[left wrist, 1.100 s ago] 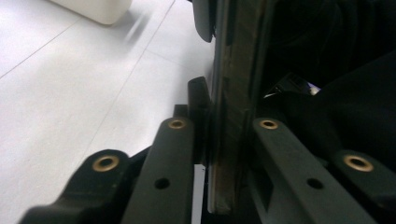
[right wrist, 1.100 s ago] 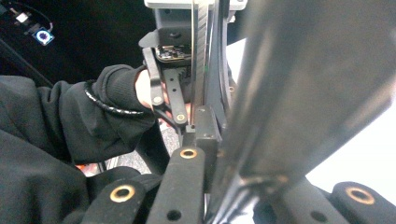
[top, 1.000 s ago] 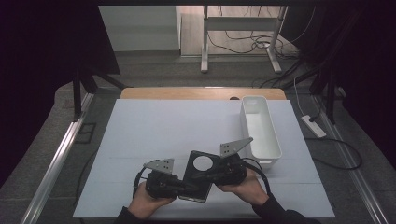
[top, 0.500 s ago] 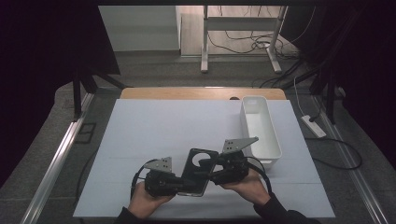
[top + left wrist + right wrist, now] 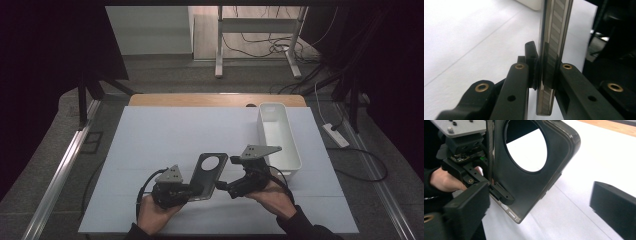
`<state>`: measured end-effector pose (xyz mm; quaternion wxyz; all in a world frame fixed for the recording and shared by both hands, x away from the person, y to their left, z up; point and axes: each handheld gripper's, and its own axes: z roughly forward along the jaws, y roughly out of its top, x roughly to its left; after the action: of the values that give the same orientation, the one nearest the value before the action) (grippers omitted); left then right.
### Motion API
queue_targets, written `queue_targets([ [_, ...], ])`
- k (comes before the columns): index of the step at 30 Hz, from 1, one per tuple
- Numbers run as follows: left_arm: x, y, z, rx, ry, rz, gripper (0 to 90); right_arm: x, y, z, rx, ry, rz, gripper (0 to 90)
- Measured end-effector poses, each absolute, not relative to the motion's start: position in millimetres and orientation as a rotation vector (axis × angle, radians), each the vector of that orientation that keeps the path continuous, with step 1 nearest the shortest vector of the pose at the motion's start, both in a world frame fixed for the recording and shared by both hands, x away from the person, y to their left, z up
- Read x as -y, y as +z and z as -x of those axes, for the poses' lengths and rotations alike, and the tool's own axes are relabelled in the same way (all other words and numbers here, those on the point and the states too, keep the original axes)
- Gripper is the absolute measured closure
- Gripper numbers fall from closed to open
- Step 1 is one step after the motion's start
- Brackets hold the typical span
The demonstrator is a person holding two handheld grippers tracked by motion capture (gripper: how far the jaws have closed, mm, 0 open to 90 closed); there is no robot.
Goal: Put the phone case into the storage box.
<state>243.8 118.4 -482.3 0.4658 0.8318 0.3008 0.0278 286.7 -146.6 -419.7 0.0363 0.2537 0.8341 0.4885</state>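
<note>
Item: dark phone case (image 5: 210, 175), flat, rounded corners, large round hole near its upper end. Location: held off the white table (image 5: 165, 135) at the near edge, between the two hands, tilted on edge.

Left claw (image 5: 192, 192): clamped on the lower end of the case; in the left gripper view the case (image 5: 551, 50) stands edge-on between the two pads, both pressing on it, and looks like two thin layers side by side.

Right claw (image 5: 225, 187): apart, its jaws have just been opening. In the right gripper view the case (image 5: 529, 177) stands ahead of the two black jaws, which are spread wide and touch nothing; the left claw (image 5: 496, 192) shows beyond, gripping the case's lower edge.

White bin (image 5: 277, 137): on the table at the right, well apart from the case; nothing seen inside it.

Status, as judged: the right claw's part in this hold appears finished, and the case now hangs from the left claw alone. Left to do, probably: regrip or separate the layers, then set the case down or carry it to the bin. Which of these is meant cannot be told.
</note>
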Motion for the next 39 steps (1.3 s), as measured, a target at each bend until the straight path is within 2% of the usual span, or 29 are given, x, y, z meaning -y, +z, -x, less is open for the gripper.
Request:
queue_targets([
  [12, -117.3, -483.4, -243.8, -0.801, 0.12, -2.066, 84.3, 149.5, -418.6, -288.9, -2.561, 1.446, -0.784, 0.0],
  [36, -106.7, -483.7, -239.6, -0.739, 0.027, -2.078, 84.3, 157.9, -399.4, -287.4, -2.478, 1.382, -0.808, 0.0],
  [39, -105.6, -483.6, -239.0, -0.733, 0.015, -2.073, 84.3, 159.5, -395.5, -285.1, -2.447, 1.373, -0.791, 8.4],
])
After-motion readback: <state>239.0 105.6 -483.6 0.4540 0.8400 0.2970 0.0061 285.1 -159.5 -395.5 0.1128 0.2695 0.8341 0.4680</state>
